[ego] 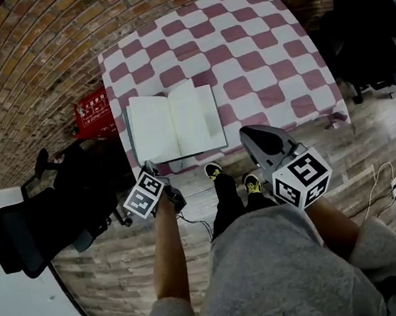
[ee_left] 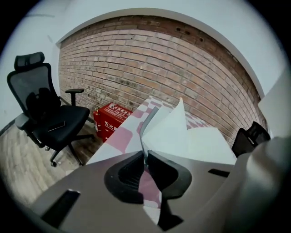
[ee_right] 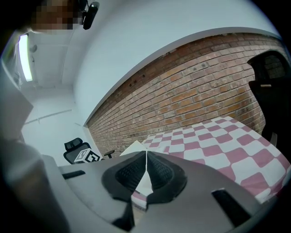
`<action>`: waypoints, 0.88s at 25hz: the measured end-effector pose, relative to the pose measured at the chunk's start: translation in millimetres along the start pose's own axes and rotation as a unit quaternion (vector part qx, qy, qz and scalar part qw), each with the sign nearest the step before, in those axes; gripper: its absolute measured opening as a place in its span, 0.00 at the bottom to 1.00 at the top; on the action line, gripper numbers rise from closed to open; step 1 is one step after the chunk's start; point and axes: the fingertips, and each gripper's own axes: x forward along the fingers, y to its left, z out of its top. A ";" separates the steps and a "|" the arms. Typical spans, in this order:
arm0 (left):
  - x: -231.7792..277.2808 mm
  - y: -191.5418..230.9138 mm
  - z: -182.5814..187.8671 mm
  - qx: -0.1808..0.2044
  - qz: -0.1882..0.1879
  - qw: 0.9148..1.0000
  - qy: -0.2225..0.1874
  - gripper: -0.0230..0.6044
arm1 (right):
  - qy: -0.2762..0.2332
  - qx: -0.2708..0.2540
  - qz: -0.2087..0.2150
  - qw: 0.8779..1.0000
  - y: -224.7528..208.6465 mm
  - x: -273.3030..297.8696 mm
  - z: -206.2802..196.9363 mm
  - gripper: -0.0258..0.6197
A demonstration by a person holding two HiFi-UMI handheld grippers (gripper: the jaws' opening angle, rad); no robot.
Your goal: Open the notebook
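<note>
The notebook (ego: 176,124) lies open, blank white pages up, at the front left of the checkered table (ego: 256,46). My left gripper (ego: 149,168) is at its near left corner. In the left gripper view the jaws (ee_left: 146,157) are nearly together, and the grey edge of the cover (ee_left: 149,120) runs into the narrow gap between them, with white pages (ee_left: 200,141) to the right. My right gripper (ego: 247,135) hovers at the table's front edge, right of the notebook. It is shut (ee_right: 146,152) with nothing in it.
A red box (ego: 94,110) stands on the floor left of the table by the brick wall. A black office chair (ego: 40,216) is at the left and another (ego: 364,26) at the right. The person's shoes (ego: 214,172) are just before the table's edge.
</note>
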 end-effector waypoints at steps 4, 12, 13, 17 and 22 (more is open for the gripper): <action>11.3 8.7 -3.2 0.006 0.017 0.999 0.029 0.11 | 0.007 0.000 0.000 1.000 0.9 9.2 -1.0 0.08; 25.8 28.2 -15.4 -0.007 0.029 0.996 0.086 0.21 | 0.020 0.001 0.009 1.000 9.8 30.5 -4.4 0.08; 26.4 28.1 -15.3 -0.003 0.027 0.996 0.089 0.21 | 0.021 0.001 0.010 1.000 10.7 33.0 -4.5 0.08; 18.0 30.5 -8.5 0.044 0.044 0.995 0.076 0.29 | 0.025 0.001 0.011 1.000 13.9 40.1 -7.6 0.08; -27.0 17.0 26.5 0.170 0.076 0.981 -0.056 0.38 | 0.029 0.003 0.011 1.000 16.6 43.4 -8.4 0.08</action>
